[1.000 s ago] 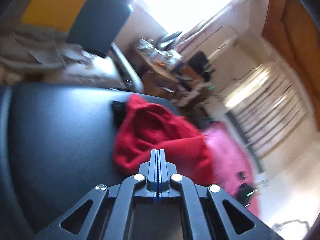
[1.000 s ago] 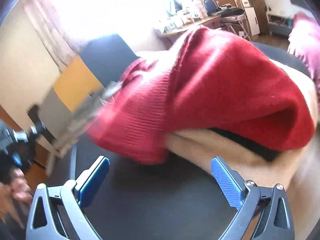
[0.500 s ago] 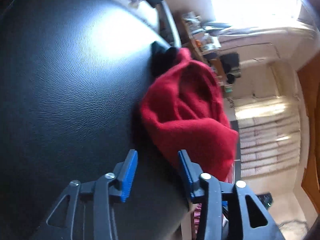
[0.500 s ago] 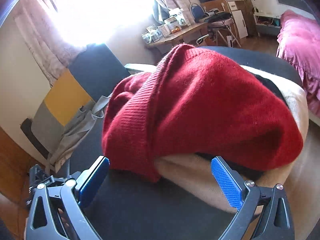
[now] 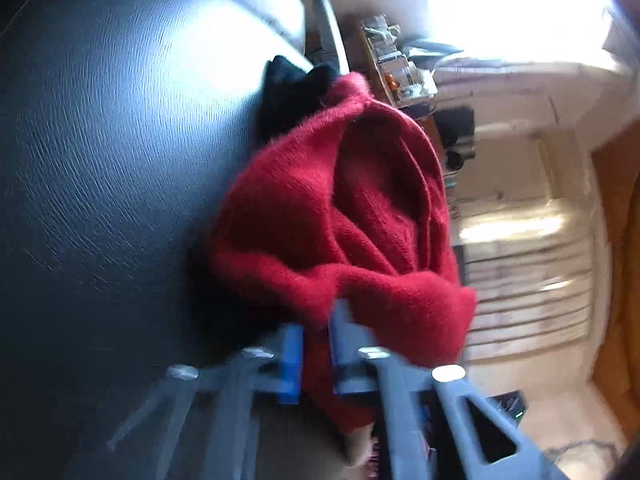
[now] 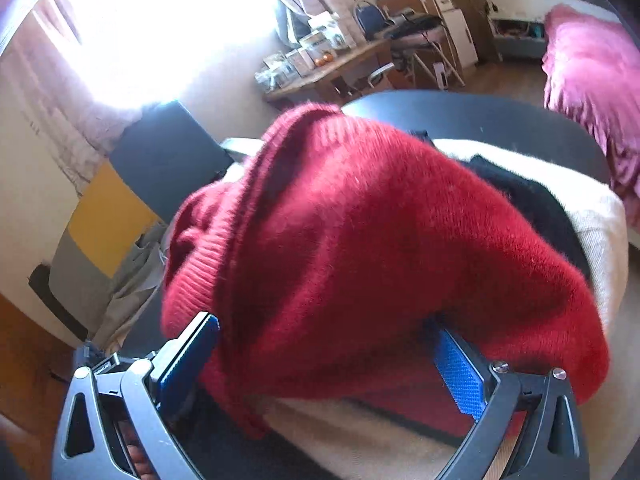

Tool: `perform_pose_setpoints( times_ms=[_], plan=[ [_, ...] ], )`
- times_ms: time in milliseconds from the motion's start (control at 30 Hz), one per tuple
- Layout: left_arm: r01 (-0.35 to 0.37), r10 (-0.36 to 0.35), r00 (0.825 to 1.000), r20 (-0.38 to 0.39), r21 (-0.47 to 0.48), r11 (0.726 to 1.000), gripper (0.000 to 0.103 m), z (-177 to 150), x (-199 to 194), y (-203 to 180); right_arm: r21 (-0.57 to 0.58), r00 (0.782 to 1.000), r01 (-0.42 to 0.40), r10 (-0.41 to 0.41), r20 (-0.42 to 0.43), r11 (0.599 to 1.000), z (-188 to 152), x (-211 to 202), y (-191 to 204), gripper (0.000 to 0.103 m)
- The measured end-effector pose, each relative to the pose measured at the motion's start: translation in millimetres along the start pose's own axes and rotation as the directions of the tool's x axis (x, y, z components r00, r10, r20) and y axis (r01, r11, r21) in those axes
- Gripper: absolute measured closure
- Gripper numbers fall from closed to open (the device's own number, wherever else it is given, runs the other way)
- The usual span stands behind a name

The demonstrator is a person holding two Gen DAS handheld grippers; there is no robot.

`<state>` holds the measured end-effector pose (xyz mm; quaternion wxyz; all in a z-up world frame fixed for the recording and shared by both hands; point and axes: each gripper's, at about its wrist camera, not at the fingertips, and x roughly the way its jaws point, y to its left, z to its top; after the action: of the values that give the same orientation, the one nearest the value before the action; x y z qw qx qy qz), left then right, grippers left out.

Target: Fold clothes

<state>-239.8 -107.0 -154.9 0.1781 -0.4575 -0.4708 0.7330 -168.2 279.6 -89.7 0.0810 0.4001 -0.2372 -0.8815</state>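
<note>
A fluffy red sweater (image 5: 328, 220) lies bunched on a black leather surface (image 5: 100, 160), near its right edge. My left gripper (image 5: 316, 356) has its blue pads closed on the sweater's near fold, with red cloth between them. In the right wrist view the red sweater (image 6: 380, 240) drapes over a cream cloth (image 6: 600, 232) and a black garment (image 6: 532, 200). My right gripper (image 6: 320, 340) stands wide open, one finger on each side of the sweater's lower edge. The left view is blurred by motion.
A black garment (image 5: 288, 96) pokes out behind the sweater. A cluttered desk (image 6: 332, 72) and a chair stand by the bright window. A pink bedspread (image 6: 588, 60) is at the right. A yellow, grey and dark cushion (image 6: 112, 216) leans at the left.
My left gripper opened, swung over the dark surface, then closed on the sweater's near fold. My right gripper moved in until the sweater's edge sits between its open fingers.
</note>
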Motion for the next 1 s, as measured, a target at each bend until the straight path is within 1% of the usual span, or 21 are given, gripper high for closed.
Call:
perform_pose_setpoints(
  times_ms=[67, 133, 233, 300, 433, 533, 633, 667, 700, 733, 800, 867, 1000],
  plan=[
    [0.003, -0.003, 1.000, 0.028, 0.017, 1.000, 0.095, 1, -11, -7, -0.006, 1.000, 0.005, -0.005, -0.001, 1.000, -3, 3, -1, 0.000],
    [0.015, -0.019, 0.997, 0.073, 0.048, 0.999, 0.096, 3, -29, -18, -0.022, 1.000, 0.006, -0.006, 0.009, 1.000, -7, 3, 1, 0.000],
    [0.053, -0.064, 0.989, 0.133, 0.083, 0.995, 0.096, 4, -63, -30, -0.050, 1.000, 0.013, -0.013, 0.007, 0.999, -9, 3, 6, 0.000],
    [0.057, -0.072, 0.986, 0.151, 0.106, 0.993, 0.097, 4, -87, -34, -0.038, 1.000, -0.006, 0.006, 0.000, 0.999, -10, 0, 7, 0.000],
    [0.062, -0.090, 0.979, 0.185, 0.152, 0.986, 0.103, 5, -134, -41, -0.019, 0.999, -0.050, 0.049, -0.019, 0.999, -18, -9, 15, 0.000],
    [0.065, -0.104, 0.972, 0.209, 0.186, 0.980, 0.103, 5, -169, -46, -0.013, 0.996, -0.085, 0.085, -0.034, 0.996, -29, -15, 21, 0.000],
    [0.067, -0.119, 0.965, 0.233, 0.220, 0.973, 0.103, 5, -205, -52, -0.005, 0.994, -0.098, 0.097, -0.053, 0.995, -40, -18, 25, 0.000],
    [0.067, -0.124, 0.963, 0.241, 0.232, 0.970, 0.098, 5, -217, -53, -0.002, 0.993, -0.101, 0.101, -0.059, 0.995, -44, -18, 26, 0.000],
    [0.053, -0.110, 0.965, 0.237, 0.233, 0.971, 0.093, 4, -222, -52, 0.005, 0.992, -0.108, 0.108, -0.061, 0.994, -47, -20, 26, 0.000],
    [0.029, -0.077, 0.974, 0.214, 0.222, 0.975, 0.086, 0, -216, -45, 0.013, 0.991, -0.115, 0.115, -0.062, 0.993, -50, -22, 26, 0.000],
    [0.018, -0.052, 0.985, 0.165, 0.196, 0.980, 0.085, -9, -198, -31, 0.005, 0.992, -0.110, 0.111, -0.061, 0.994, -55, -25, 27, 0.000],
    [0.011, -0.026, 0.993, 0.115, 0.135, 0.991, 0.081, -16, -174, -18, -0.011, 0.992, -0.107, 0.107, -0.064, 0.994, -56, -28, 28, 0.000],
    [-0.023, 0.020, 0.999, 0.031, 0.099, 0.995, 0.076, -22, -113, -1, -0.040, 0.994, -0.097, 0.095, -0.060, 0.994, -53, -29, 28, 0.000]
  ],
)
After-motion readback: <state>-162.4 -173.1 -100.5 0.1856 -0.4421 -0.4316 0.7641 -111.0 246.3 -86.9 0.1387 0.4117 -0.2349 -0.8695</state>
